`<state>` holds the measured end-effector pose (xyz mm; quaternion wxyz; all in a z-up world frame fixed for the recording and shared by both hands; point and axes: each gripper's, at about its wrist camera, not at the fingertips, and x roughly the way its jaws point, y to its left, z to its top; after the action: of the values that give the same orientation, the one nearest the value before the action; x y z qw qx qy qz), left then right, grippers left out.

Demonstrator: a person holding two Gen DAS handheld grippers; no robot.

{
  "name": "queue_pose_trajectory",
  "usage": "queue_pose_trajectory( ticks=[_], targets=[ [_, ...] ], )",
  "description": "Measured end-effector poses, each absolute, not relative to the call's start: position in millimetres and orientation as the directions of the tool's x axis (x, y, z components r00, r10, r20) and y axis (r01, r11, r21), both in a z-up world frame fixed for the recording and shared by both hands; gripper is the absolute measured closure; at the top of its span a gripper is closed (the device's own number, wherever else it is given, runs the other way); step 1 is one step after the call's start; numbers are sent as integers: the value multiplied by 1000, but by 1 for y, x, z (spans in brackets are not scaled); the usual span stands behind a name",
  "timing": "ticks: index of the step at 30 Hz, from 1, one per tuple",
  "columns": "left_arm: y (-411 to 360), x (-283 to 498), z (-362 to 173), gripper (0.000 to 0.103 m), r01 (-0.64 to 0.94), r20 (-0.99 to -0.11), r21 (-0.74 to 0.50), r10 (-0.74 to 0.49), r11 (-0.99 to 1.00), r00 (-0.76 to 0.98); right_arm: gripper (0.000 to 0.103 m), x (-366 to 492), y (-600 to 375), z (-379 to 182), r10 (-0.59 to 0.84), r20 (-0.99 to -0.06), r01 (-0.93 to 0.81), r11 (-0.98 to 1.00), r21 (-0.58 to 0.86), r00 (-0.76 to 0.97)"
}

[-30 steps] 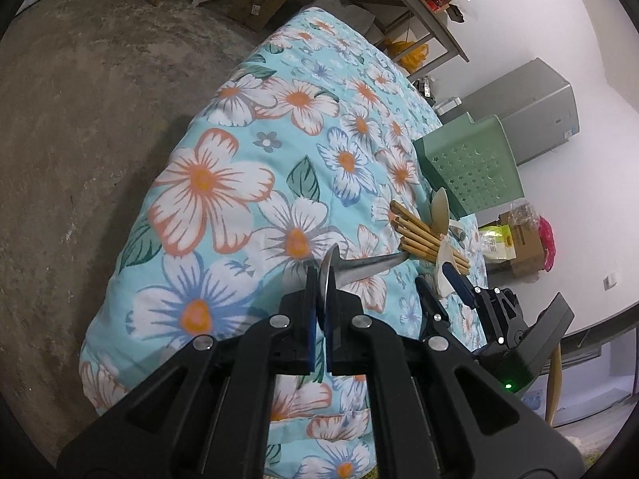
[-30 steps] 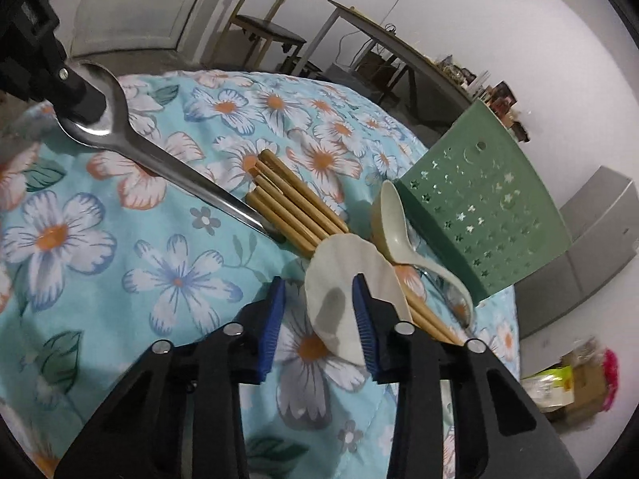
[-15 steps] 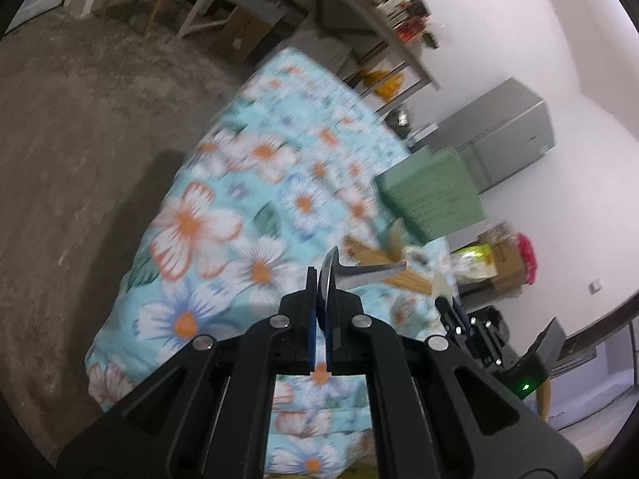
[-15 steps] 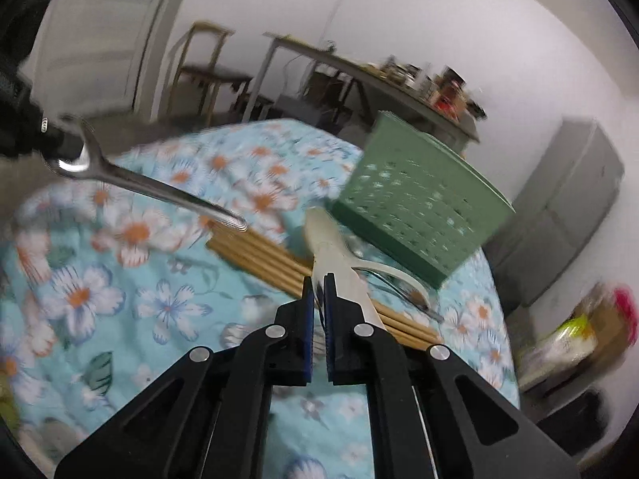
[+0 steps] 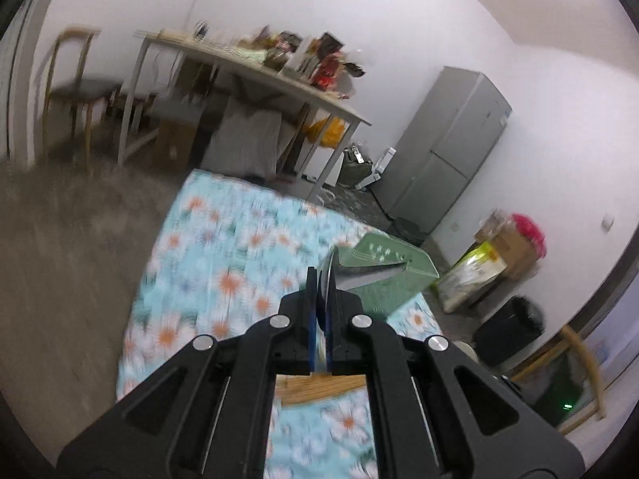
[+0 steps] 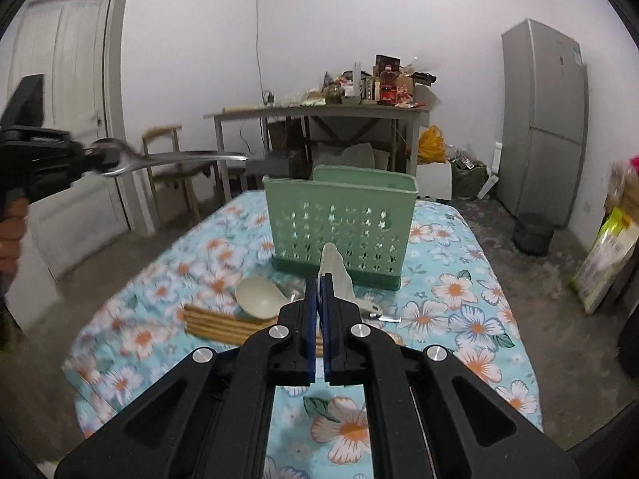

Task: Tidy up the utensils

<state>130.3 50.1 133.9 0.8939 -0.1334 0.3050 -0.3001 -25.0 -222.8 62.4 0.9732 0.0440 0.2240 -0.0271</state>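
Note:
My left gripper is shut on the bowl of a metal spoon, whose handle sticks out to the right, in front of the green perforated basket. The right wrist view shows that left gripper high at the left, holding the metal spoon level in the air. My right gripper is shut on a white spoon, raised just before the green basket. On the floral cloth lie a bundle of wooden chopsticks and a beige spoon.
A small metal utensil lies right of the white spoon. Behind the floral table stand a cluttered desk, a wooden chair, a grey fridge and a black bin. A white door is at the left.
My right gripper closed on the white spoon and lifted it toward the basket. My left gripper rose with the metal spoon. Both views rolled closer to level.

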Motion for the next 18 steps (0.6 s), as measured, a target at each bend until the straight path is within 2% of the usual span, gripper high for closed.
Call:
queue_pose_trajectory(
  ticks=[4,13,18],
  targets=[
    [15,153,155,101,470,-521,-282,-545,836,657,101,-28,-240,73,6,-393,54,988,142,919],
    [-48,191,159,101,488,-668,19,-352,873,655,101,-30,-269,98,54,-288,4,980,199,956],
    [-78,205,162,101,516,-714,89,-306,852,630,101,-24,-282,98,80,-264,-17,972,233,961]
  ],
)
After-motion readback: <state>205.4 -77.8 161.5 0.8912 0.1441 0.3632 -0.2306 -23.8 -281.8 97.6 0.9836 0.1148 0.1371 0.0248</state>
